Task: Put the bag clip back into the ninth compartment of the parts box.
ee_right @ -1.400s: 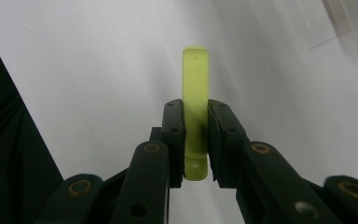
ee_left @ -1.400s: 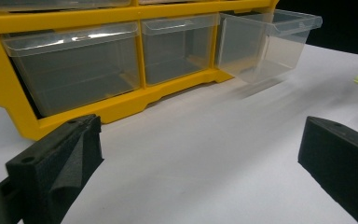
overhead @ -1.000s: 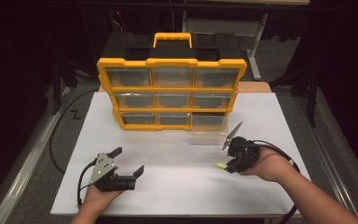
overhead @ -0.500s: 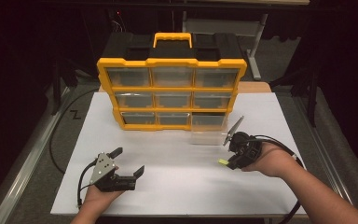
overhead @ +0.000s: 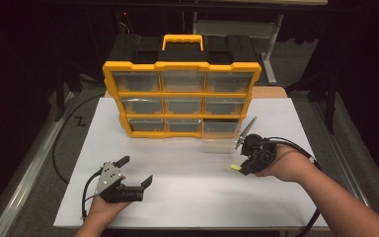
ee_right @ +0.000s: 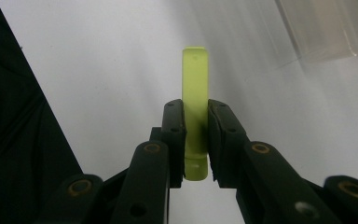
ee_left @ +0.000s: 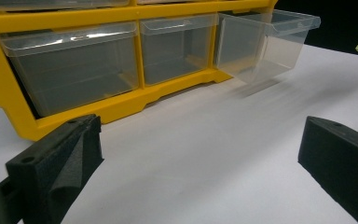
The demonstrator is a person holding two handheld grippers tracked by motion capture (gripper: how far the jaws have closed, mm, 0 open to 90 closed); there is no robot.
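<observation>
The right tool (ee_right: 196,140) is closed on a thin yellow-green strip (ee_right: 195,93). In the right gripper view the strip's long axis points to 12 o'clock, past the pads, and its middle is hidden between them. In the high view it pokes out toward 8 o'clock, low over the white counter (overhead: 192,197), near the pulled-out clear drawer (overhead: 220,137) of the yellow organizer (overhead: 180,66). The left tool (overhead: 137,171) is wide open and holds nothing.

One yellow organizer (overhead: 181,98), nine clear drawers (one (overhead: 220,134) pulled out); two grippers; one green strip (ee_right: 195,112).
</observation>
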